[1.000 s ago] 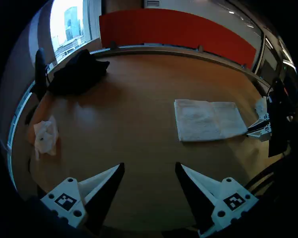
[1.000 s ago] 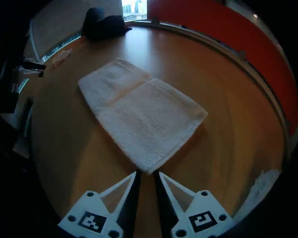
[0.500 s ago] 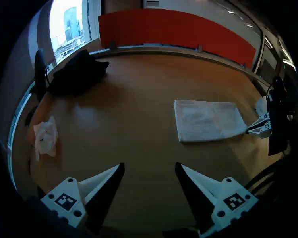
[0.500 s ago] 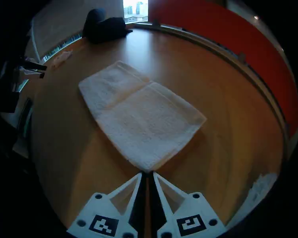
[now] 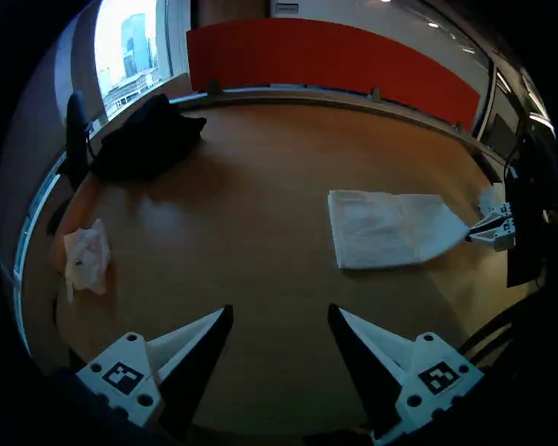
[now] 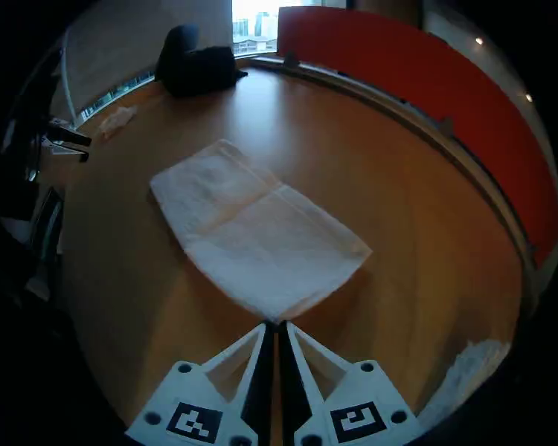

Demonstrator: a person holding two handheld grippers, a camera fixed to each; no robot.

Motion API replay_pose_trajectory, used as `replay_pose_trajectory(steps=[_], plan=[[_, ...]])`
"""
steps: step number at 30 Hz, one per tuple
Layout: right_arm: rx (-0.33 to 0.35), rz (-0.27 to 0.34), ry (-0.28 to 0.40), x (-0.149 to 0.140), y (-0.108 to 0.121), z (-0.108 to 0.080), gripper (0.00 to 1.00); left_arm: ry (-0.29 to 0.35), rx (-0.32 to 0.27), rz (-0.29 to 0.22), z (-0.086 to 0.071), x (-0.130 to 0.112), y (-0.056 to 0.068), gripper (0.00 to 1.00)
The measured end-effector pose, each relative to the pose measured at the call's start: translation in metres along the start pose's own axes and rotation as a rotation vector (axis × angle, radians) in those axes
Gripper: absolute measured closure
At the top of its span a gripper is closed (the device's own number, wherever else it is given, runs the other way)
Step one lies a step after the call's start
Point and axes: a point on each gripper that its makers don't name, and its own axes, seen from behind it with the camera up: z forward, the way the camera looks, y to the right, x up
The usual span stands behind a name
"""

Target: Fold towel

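One towel [image 6: 257, 238]; right tool [image 6: 277, 327] seemingly pinching its corner.

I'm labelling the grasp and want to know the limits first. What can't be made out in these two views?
1. How much towel the right gripper pinches: right gripper view, its own fingers cover the corner.
2. White thing, right gripper view: cut off by the edge.
3. Dark heap, left gripper view: too dark to identify.

White towel [image 6: 257, 245] on my brown wooden table [image 6: 413, 223]; red panel [image 5: 331, 59], black bag [image 5: 149, 137]; my right gripper [image 6: 279, 325] white, 2 black-and-white tags.
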Motion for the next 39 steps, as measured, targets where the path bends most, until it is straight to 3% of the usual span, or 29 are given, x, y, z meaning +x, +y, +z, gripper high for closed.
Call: replay_pose_trajectory(steps=[12, 24, 33, 39], plan=[[-0.026, -0.035, 0.078, 0.043, 0.007, -0.018, 0.96, 0.009, 0.003, -0.004, -0.002, 0.003, -0.004, 0.06], [-0.022, -0.136, 0.119, 0.088, 0.006, -0.026, 0.96, 0.020, 0.003, -0.021, -0.005, 0.003, -0.008, 0.06], [0.011, -0.215, 0.131, 0.120, -0.004, -0.016, 0.96, 0.032, 0.005, -0.051, -0.010, 0.001, -0.012, 0.06], [0.054, -0.288, 0.140, 0.150, -0.023, -0.003, 0.96, 0.046, 0.011, -0.078, -0.016, -0.001, -0.016, 0.06]])
